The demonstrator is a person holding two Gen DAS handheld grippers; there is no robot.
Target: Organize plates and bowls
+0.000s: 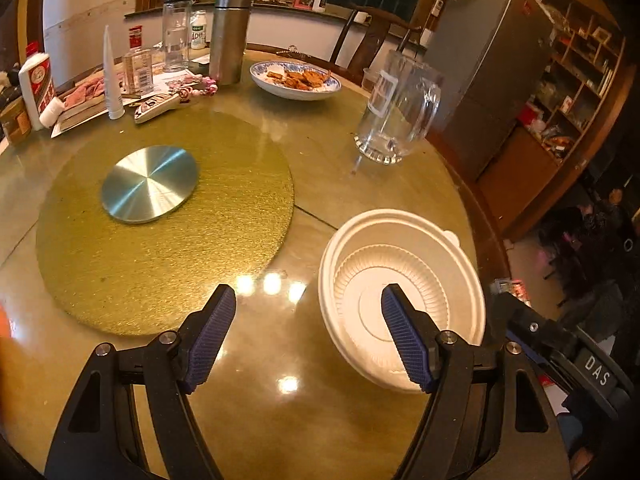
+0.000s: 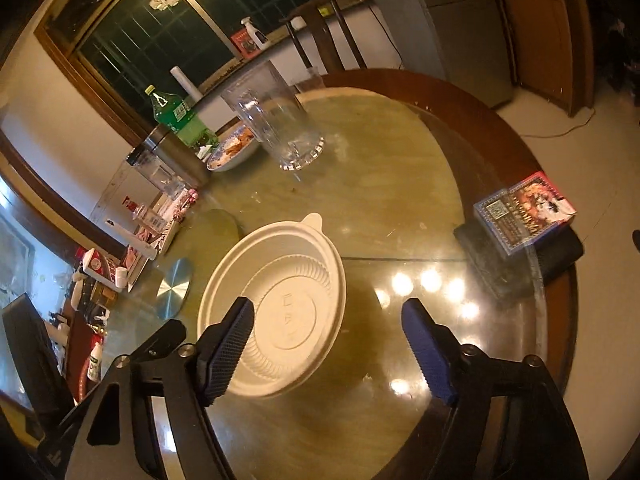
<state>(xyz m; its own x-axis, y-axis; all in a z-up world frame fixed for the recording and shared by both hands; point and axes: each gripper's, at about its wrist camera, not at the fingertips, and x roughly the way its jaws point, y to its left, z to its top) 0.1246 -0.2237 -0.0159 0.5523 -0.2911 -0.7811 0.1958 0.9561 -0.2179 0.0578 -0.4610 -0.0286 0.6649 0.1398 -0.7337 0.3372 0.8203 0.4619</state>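
A white disposable bowl [image 1: 400, 268] sits upright on the round glass-topped table, near its right edge. It also shows in the right wrist view [image 2: 276, 304]. My left gripper [image 1: 308, 300] is open and empty, above the table; its right finger overlaps the bowl's inside in the view. My right gripper [image 2: 328, 320] is open and empty; its left finger is over the bowl's near rim. A blue-patterned plate [image 1: 296, 80] with fried food sits at the far side, also in the right wrist view [image 2: 232, 152].
A gold turntable mat [image 1: 168, 220] with a metal disc [image 1: 150, 182] lies centre-left. A glass mug [image 1: 396, 112] stands behind the bowl. Bottles, a steel flask [image 1: 230, 32] and clutter line the far left. A colourful box [image 2: 524, 212] rests at the table's right edge.
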